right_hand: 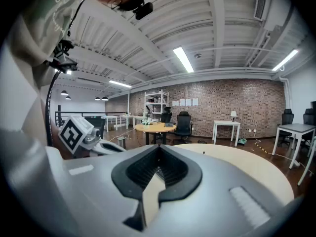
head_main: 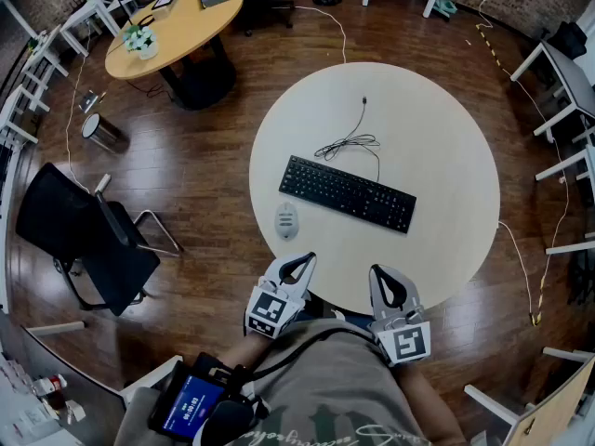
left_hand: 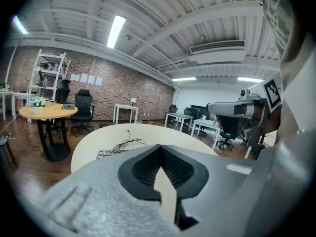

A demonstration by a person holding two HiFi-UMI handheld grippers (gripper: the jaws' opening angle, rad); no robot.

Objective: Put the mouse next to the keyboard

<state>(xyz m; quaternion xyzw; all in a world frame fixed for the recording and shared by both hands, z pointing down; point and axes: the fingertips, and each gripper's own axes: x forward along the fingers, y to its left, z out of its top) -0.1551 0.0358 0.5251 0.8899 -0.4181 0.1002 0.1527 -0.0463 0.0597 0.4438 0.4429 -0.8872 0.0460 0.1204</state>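
Both grippers sit low at bottom centre of the head view, pulled in close to my torso, over the near edge of the round table [head_main: 437, 156]. My left gripper [head_main: 299, 260] points up-frame and leans a bit to the right. My right gripper [head_main: 380, 271] points up-frame and leans a bit left, so the two tips converge slightly. Marker cubes are toward my body.

Left jaws: closed, ribbed pads together, nothing between them (the left gripper view looks along them across the table top). Right jaws: closed too, empty, same look in the right gripper view.

Mouse [head_main: 286, 219] lies on the table near its left edge, up-frame of the left gripper and apart from it, touched by nothing. It is just beside the lower-left end of the keyboard [head_main: 348, 193], not touching it. The keyboard sits diagonally mid-table, and its cable [head_main: 351, 142] is bunched above it.
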